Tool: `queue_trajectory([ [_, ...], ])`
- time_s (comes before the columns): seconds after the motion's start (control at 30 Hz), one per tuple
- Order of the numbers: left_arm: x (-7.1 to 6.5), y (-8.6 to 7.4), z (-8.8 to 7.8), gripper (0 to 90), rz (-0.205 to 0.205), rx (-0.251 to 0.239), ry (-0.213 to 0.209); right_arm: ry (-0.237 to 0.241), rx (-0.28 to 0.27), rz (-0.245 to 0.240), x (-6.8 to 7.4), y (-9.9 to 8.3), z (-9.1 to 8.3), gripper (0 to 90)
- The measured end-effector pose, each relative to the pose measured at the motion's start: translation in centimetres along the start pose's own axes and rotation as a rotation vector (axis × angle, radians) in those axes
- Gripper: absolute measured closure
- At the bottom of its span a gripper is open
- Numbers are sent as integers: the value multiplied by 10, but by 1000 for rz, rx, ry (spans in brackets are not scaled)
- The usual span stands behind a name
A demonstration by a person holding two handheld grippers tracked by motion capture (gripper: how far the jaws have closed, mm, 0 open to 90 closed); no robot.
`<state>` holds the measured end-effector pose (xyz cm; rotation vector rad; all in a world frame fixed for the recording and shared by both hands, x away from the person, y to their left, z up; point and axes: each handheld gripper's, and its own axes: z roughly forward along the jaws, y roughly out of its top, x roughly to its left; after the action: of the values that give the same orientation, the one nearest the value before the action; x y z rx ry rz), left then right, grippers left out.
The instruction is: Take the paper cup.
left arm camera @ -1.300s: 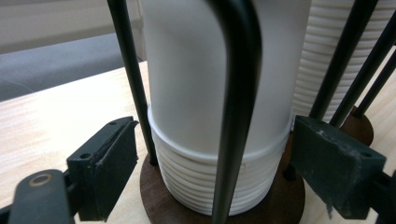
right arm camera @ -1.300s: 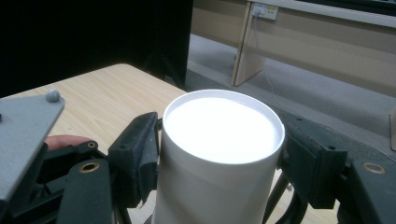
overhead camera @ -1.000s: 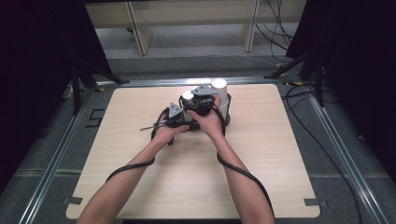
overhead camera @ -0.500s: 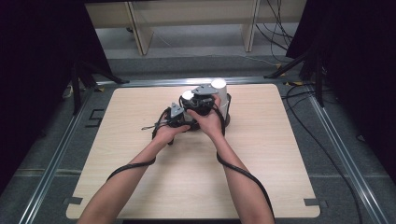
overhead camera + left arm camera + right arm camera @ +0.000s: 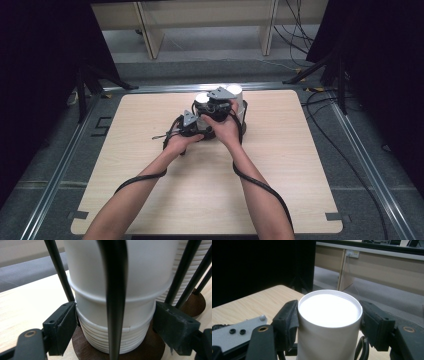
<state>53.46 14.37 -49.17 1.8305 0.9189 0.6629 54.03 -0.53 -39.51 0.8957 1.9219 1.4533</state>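
A stack of white paper cups (image 5: pixel 112 322) stands upside down on a round brown base (image 5: pixel 152 347), between thin black rods (image 5: pixel 113 290). My left gripper (image 5: pixel 115 325) is low on this stack; its jaws have just been closing and both pads (image 5: pixel 66 325) now touch the cups' sides. My right gripper (image 5: pixel 329 322) has also been closing, and its pads (image 5: pixel 287 322) press on the topmost white cup (image 5: pixel 329 310). In the high view both grippers, the left (image 5: pixel 190 122) and the right (image 5: pixel 217 105), meet at the cups (image 5: pixel 202 97) at the table's far middle.
A second stack of white cups (image 5: pixel 192 262) stands on its own brown base (image 5: pixel 197 302) just beside the first; it is also in the high view (image 5: pixel 232 91). The light wooden table (image 5: pixel 290 180) has a metal rail (image 5: pixel 360 150) along each side. Cables trail from both hands.
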Motion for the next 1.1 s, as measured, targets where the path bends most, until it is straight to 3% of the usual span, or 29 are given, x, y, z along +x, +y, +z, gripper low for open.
queue_trajectory([
  [0.33, 0, 0, 0, 195, 0, 2, 3, -9, -46, -8, -2, 14, -11, 353],
  [0.47, 0, 0, 0, 196, -1, 4, 1, -4, -43, 10, -2, 16, -14, 354],
  [0.5, 0, 0, 0, 196, -13, -6, 0, 4, -44, 38, 0, 17, -14, 354],
  [0.53, 0, 0, 0, 196, -10, -3, 0, 5, -47, 16, -2, 19, -16, 354],
  [0.7, 0, 0, 0, 197, -7, 3, -2, 2, -81, 14, -2, 25, -20, 355],
  [0.9, 0, -1, 0, 198, -4, 3, 1, 26, -78, 42, -1, 28, -23, 355],
  [1.03, 1, -1, 0, 199, 4, 1, -1, 16, -99, 15, -3, 31, -27, 355],
  [1.1, 1, -1, 0, 199, 0, 0, -2, 26, -91, 46, -1, 33, -31, 355],
])
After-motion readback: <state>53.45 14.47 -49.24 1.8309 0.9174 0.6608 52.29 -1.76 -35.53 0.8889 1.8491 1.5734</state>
